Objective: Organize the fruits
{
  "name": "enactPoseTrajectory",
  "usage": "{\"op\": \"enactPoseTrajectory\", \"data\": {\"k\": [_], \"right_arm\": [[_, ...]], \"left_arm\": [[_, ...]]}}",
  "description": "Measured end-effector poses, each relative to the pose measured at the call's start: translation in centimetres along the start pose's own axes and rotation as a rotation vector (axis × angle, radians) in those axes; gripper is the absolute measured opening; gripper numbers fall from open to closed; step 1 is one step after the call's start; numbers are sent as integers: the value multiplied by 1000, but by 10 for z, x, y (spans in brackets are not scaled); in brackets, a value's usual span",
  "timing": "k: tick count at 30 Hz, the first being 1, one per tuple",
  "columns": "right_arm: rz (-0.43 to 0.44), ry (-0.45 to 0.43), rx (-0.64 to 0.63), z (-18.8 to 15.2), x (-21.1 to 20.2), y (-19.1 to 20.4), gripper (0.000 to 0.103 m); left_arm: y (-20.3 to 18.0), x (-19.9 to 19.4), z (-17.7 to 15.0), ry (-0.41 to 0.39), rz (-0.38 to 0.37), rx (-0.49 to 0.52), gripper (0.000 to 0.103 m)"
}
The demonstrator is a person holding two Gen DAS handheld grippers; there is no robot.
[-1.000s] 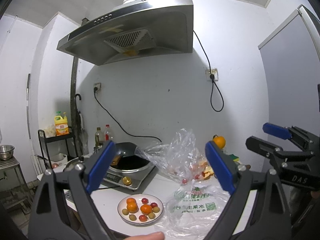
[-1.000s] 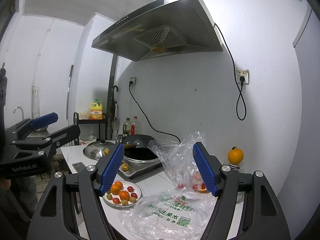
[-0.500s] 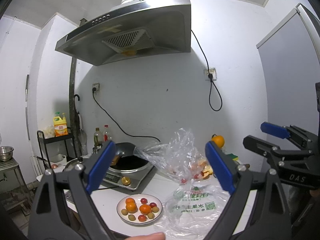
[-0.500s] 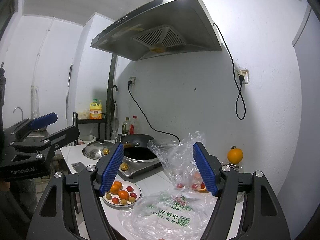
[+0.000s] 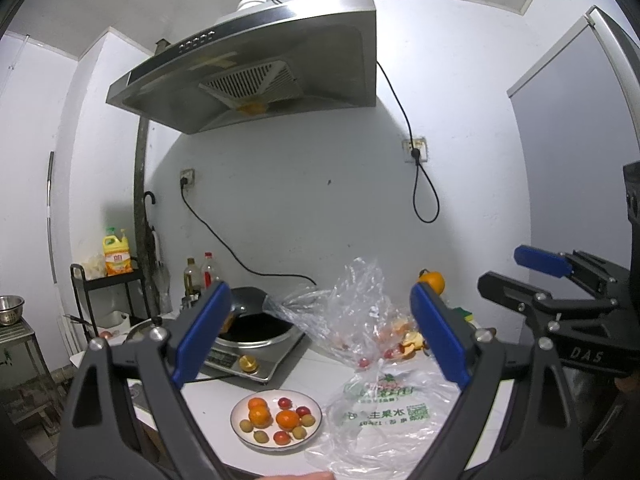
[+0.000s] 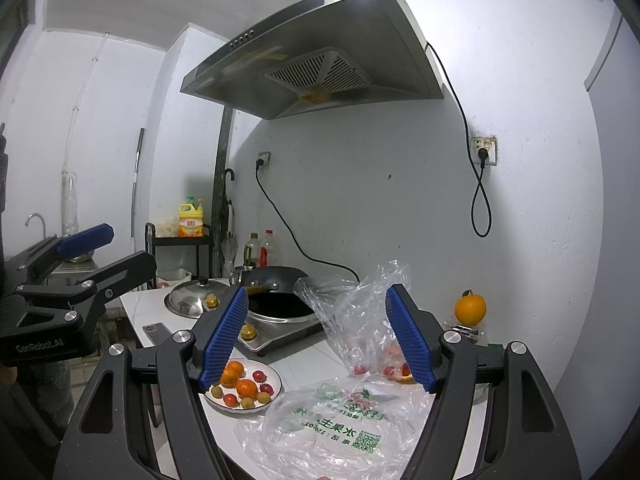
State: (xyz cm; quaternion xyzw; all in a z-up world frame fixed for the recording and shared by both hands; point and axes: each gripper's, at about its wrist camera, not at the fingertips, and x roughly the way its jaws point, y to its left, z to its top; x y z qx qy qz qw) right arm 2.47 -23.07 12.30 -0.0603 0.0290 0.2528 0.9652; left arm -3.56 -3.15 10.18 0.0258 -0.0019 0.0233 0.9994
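A white plate (image 5: 240, 434) (image 6: 275, 378) on the white counter holds several small oranges (image 5: 288, 419) (image 6: 246, 388), red cherry tomatoes and small green-yellow fruits. Beside it lies a flat clear plastic bag (image 5: 384, 412) (image 6: 340, 428) with green print. Behind that stands a crumpled clear bag (image 5: 360, 312) (image 6: 360, 320) with some red and orange fruit inside. My left gripper (image 5: 320, 336) is open and empty, held above the counter. My right gripper (image 6: 316, 336) is open and empty too; it shows at the right of the left wrist view (image 5: 560, 292).
An induction cooker (image 5: 256, 354) with a black wok (image 6: 280, 292) stands behind the plate. A steel pot lid (image 6: 196, 300) and a phone (image 6: 156, 330) lie to the left. A lone orange (image 6: 470, 308) sits at the back right. A range hood (image 5: 260, 68) hangs overhead.
Both grippers stay open and nearly still. The view has drifted only slightly; the fruit, the plate and the bags have not moved.
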Motion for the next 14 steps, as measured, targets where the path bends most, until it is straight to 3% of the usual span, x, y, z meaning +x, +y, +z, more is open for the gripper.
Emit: {"op": "enactPoseTrajectory", "data": {"k": [14], "right_arm": [[1, 2, -1, 0, 1, 0, 75]], "left_arm": [[1, 1, -7, -21, -7, -22, 92]]}}
